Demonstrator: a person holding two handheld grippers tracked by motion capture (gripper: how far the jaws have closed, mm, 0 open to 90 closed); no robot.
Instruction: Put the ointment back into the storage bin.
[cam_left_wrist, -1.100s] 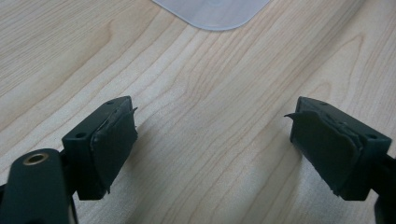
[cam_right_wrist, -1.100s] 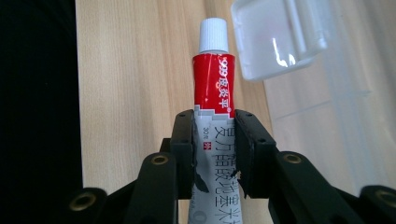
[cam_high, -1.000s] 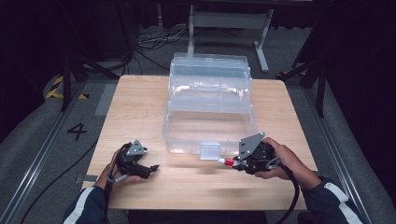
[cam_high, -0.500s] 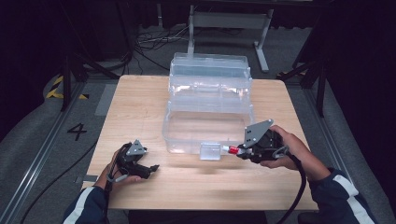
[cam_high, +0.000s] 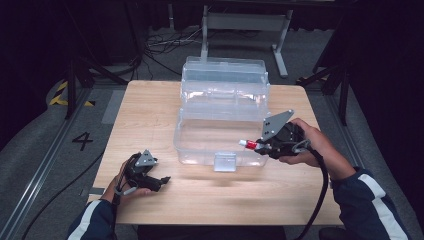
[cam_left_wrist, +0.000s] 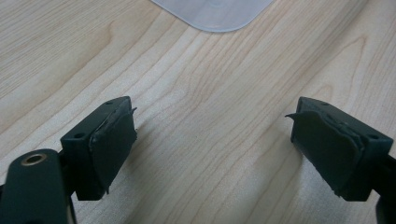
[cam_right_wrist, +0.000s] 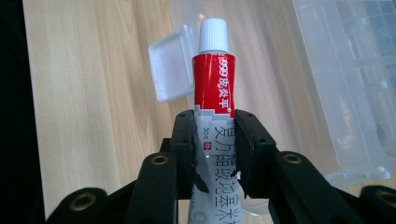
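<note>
While our right gripper (cam_high: 248, 144) fingers clamp the tube (cam_right_wrist: 214, 84) over the clear box's (cam_high: 220, 120) near-right edge, left gripper (cam_high: 165, 179) fingers apart above bare table (cam_high: 150, 110).

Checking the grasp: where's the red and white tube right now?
The tube is clamped in the right tongs, cap forward, held at the right front edge of the clear plastic box in the high view.

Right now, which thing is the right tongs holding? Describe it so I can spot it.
Find the clear plastic toolbox on the wooden table. At its front right, the right tongs grip a small tube. Its red-and-white body and white screw cap stand out.
</note>
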